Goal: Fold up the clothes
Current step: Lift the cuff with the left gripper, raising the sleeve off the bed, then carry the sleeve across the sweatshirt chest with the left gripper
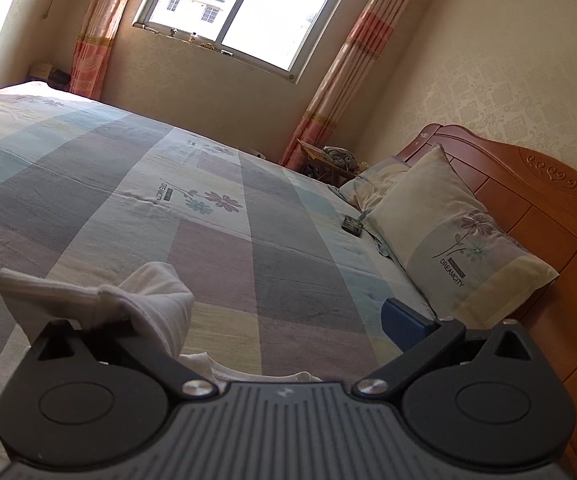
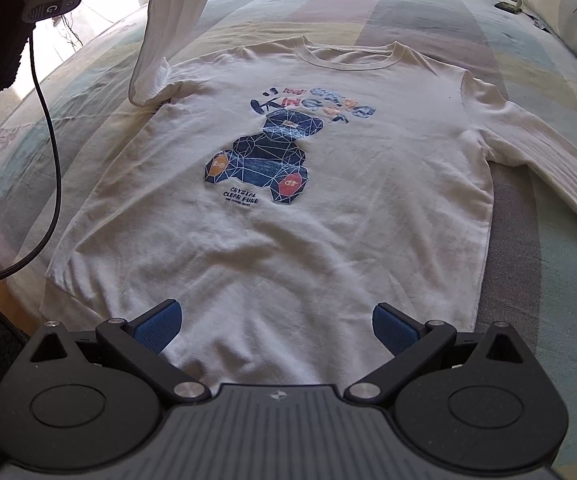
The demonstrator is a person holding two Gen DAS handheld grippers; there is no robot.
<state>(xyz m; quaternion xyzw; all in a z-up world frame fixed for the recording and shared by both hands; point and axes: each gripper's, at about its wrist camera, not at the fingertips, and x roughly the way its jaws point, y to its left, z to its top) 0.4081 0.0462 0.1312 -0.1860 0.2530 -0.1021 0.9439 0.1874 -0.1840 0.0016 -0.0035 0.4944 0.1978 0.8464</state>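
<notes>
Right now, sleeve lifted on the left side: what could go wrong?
1. The sleeve drapes over only one finger of the left gripper, whose jaws look wide apart, so it could slip off.
2. The sweatshirt is pinned by nothing; the right gripper hovers open, so pulling may drag it.

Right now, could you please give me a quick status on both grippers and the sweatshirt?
Left gripper open, sleeve draped over one finger, lifted. Right gripper open above hem. White sweatshirt flat, print up, on bed. Nothing in the way.
</notes>
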